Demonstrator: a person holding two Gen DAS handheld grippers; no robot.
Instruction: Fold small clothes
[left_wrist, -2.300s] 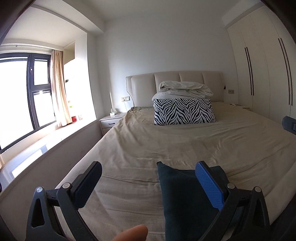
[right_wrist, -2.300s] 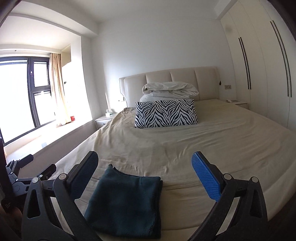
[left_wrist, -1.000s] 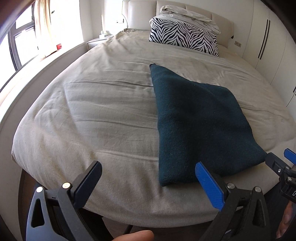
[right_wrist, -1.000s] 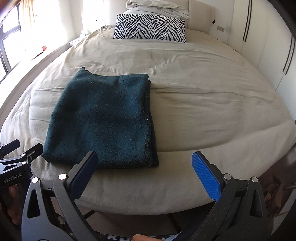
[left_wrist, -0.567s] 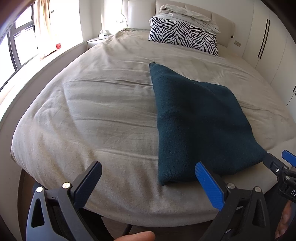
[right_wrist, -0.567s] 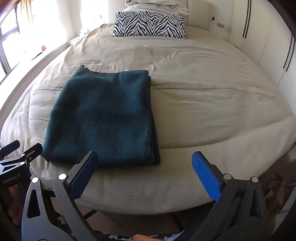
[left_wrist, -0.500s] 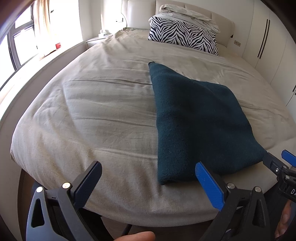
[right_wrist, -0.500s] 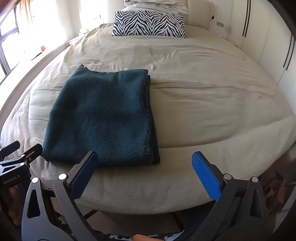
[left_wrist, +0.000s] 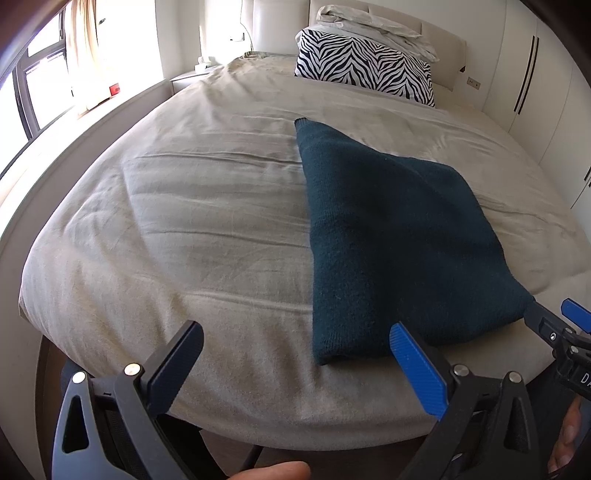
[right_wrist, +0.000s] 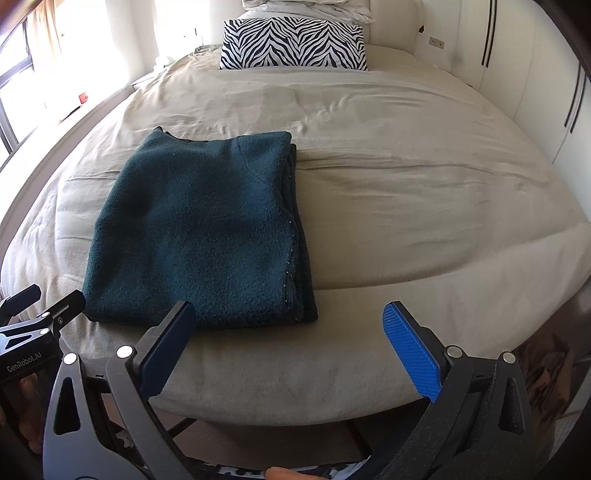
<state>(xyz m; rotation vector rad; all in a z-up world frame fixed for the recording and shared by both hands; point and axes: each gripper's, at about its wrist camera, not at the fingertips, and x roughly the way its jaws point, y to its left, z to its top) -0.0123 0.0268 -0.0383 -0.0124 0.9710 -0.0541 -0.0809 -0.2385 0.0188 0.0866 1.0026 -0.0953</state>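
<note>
A dark teal fleece garment (left_wrist: 391, 236) lies folded into a rectangle on the beige bed (left_wrist: 192, 229), near the foot edge. It also shows in the right wrist view (right_wrist: 199, 236), with its layered edge on the right. My left gripper (left_wrist: 295, 363) is open and empty, held at the foot edge just left of the garment's near corner. My right gripper (right_wrist: 290, 347) is open and empty, at the foot edge just right of the garment's near right corner. Each gripper shows at the edge of the other's view.
A zebra-print pillow (right_wrist: 293, 46) and a bundled white duvet (left_wrist: 373, 27) sit at the headboard. White wardrobes (left_wrist: 532, 85) line the right side. A window ledge (left_wrist: 92, 107) and a nightstand (left_wrist: 184, 79) are on the left.
Both cameras tilted down from the room to the bed and moved slightly closer to the foot edge. The garment has not moved. Both grippers stayed open.
</note>
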